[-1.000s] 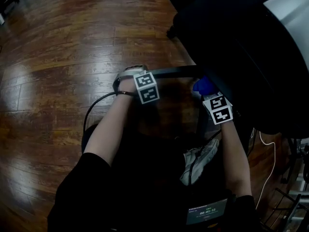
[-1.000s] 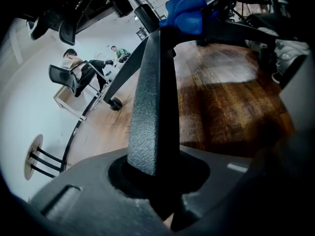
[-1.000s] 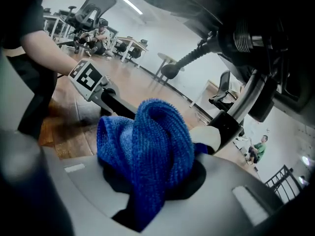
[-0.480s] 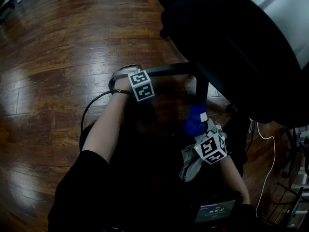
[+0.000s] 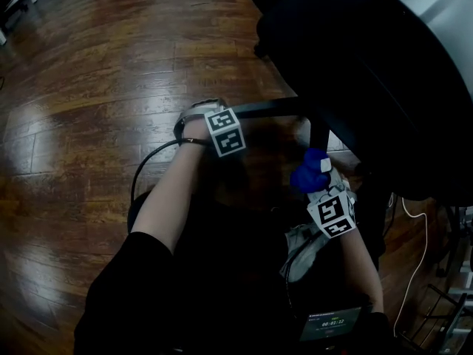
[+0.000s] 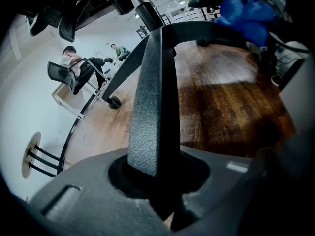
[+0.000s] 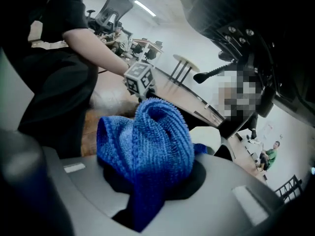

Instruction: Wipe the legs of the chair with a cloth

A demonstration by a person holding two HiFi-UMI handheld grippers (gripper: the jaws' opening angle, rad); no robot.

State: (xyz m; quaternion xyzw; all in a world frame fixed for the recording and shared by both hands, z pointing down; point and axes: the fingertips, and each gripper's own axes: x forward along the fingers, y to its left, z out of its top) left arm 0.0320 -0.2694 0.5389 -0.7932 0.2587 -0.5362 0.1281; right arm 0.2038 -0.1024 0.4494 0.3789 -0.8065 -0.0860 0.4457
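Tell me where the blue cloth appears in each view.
Head view: blue cloth right of centre, low beside the black chair.
Left gripper view: top right corner.
Right gripper view: centre, clamped between the jaws.
Shared landmark: the black chair, dark in all three.

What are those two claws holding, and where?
Left gripper clamps a chair leg near its outer end; right gripper pinches the blue cloth by a bunched fold.

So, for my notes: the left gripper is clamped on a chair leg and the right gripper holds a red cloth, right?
No: the cloth is blue, not red, as the right gripper view shows. The left gripper is indeed clamped on the chair leg, and the right gripper holds the cloth.
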